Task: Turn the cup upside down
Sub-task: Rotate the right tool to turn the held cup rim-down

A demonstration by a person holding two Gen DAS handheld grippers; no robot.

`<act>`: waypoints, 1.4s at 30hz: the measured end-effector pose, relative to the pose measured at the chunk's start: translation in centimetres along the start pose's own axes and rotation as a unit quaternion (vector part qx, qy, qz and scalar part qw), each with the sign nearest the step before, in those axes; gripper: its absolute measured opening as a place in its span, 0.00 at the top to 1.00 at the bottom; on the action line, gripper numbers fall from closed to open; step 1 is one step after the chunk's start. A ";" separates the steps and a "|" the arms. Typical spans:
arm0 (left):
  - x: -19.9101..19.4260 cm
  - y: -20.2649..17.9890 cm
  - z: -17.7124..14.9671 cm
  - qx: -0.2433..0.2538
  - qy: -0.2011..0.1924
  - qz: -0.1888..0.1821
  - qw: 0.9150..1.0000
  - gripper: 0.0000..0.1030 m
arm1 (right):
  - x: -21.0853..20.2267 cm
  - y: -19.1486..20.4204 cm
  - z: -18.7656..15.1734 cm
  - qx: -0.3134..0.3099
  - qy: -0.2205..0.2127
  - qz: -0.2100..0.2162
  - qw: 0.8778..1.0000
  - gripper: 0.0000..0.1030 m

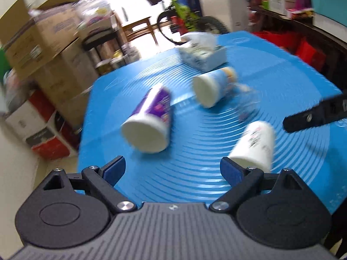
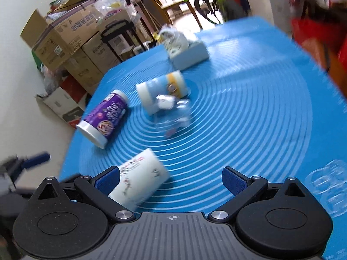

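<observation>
Both grippers stand spread wide with nothing between their pads. Left gripper hangs over the near edge of the blue mat; its blue pads are apart, gripping nothing. Right gripper is likewise released, and the white cup lies just beside its left pad, at about 10 o'clock from the gap; whether they touch is too blurred to tell.

Three paper cups lie on their sides on the mat. In the left view, the white cup sits at 2 o'clock from the left gripper, the purple cup at 11 o'clock, and the light-blue cup farther out near 12 o'clock. One clear crumpled plastic thing lies touching or just beside the light-blue cup. One white tissue box stands beyond, toward the mat's far edge.

Off the mat at 10 o'clock, stacked cardboard boxes line the wall. One bicycle stands at 12 o'clock.
</observation>
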State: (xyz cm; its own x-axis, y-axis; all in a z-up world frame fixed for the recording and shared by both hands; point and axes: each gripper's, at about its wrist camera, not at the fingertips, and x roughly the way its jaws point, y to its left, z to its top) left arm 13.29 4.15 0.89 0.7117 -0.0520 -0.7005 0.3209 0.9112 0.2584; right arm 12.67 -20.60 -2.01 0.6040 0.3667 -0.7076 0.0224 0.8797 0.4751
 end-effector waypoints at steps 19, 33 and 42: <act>3.8 4.1 -3.4 -0.050 0.023 -0.003 0.999 0.09 | 7.3 0.9 0.2 0.208 0.101 0.019 0.973 0.28; 3.5 3.4 -3.4 -0.046 0.014 -0.019 0.999 0.09 | 6.5 1.8 0.5 0.134 0.062 0.020 0.989 0.40; 3.0 1.8 -3.1 -0.036 0.003 -0.028 0.999 0.09 | 2.8 0.9 0.9 0.004 -0.056 -0.029 0.998 0.40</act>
State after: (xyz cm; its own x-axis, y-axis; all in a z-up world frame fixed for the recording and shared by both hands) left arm 14.05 6.94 -2.83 0.6902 -0.1016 -0.7164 0.3144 0.9339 0.1704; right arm 15.14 -19.02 -3.07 0.6861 0.2792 -0.6718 0.0655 0.8960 0.4392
